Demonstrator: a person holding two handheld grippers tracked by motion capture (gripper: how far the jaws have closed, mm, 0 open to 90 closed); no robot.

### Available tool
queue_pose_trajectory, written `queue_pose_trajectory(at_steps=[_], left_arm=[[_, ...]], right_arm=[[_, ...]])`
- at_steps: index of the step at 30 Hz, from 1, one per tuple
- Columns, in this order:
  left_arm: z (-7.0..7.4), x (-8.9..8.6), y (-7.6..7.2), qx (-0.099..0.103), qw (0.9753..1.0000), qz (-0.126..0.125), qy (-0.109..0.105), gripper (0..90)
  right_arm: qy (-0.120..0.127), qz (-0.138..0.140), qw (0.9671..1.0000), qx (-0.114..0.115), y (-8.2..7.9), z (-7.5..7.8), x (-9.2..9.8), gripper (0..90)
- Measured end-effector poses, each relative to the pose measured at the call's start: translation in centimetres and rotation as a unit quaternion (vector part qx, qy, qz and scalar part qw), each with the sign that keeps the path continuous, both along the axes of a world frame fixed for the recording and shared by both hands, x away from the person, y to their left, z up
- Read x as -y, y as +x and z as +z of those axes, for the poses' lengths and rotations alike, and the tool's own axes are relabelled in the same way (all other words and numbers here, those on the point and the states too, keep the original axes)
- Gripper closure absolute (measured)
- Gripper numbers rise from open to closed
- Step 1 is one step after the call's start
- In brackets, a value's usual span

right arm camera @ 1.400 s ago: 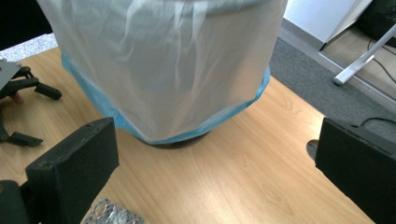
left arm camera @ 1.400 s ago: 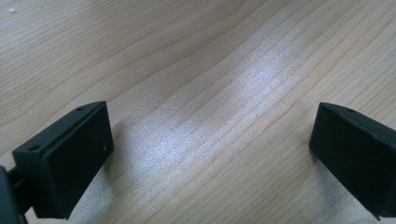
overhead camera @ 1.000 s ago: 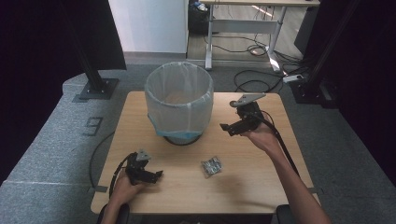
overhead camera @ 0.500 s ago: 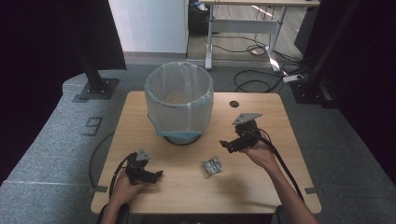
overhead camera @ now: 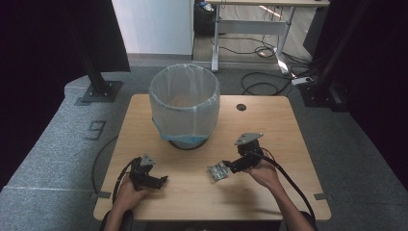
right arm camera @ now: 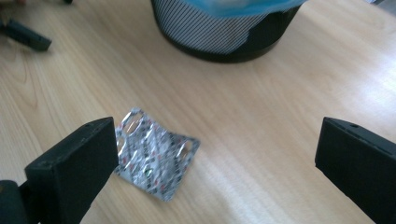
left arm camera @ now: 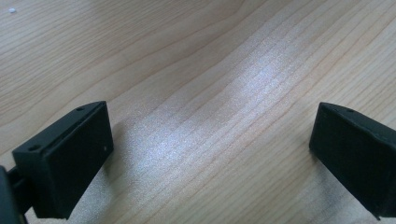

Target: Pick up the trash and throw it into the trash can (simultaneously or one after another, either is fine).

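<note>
obstacle: bin (overhead camera: 184, 107) mid-table | free: bare table (overhead camera: 269, 120) either side

The high view is soft and low in detail, its table (overhead camera: 269, 125) evenly lit while the surroundings fall to black. In the left gripper view a pale sheen of glare crosses the wood; nearby jaws blur slightly.

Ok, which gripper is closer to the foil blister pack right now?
Right. The right gripper sits at the blister pack, jaws open around it. The left gripper rests near the table's front-left edge, well apart.
</note>
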State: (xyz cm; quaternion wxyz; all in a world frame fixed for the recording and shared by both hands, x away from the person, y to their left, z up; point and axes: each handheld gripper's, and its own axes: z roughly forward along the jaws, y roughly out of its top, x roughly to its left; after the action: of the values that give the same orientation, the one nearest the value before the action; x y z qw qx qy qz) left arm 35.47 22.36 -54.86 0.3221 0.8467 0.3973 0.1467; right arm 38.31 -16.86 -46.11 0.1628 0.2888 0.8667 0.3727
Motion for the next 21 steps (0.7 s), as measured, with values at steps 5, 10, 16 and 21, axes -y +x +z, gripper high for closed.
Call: queue_pose_trajectory(at_steps=[5, 10, 16, 21], left_arm=[[0.0, 0.0, 0.0, 0.001, 1.0, 0.001, 0.0, 0.0], [0.0, 0.0, 0.0, 0.001, 1.0, 0.0, 0.001, 0.0], [0.0, 0.0, 0.0, 0.001, 1.0, 0.0, 0.001, 0.0], [0.0, 0.0, 0.0, 0.001, 1.0, 0.0, 0.001, 0.0]], right_arm=[[-0.003, 0.005, 1.0, -0.006, -0.6, -1.2, -0.4, 0.0], [-0.003, 0.015, 0.9998, -0.016, -1.4, -3.3, -0.8, 0.0], [0.004, 0.023, 0.9994, -0.024, -1.9, -5.0, -1.1, 0.0], [0.002, 0.029, 0.9993, -0.025, -2.1, -5.8, -1.5, 0.0]])
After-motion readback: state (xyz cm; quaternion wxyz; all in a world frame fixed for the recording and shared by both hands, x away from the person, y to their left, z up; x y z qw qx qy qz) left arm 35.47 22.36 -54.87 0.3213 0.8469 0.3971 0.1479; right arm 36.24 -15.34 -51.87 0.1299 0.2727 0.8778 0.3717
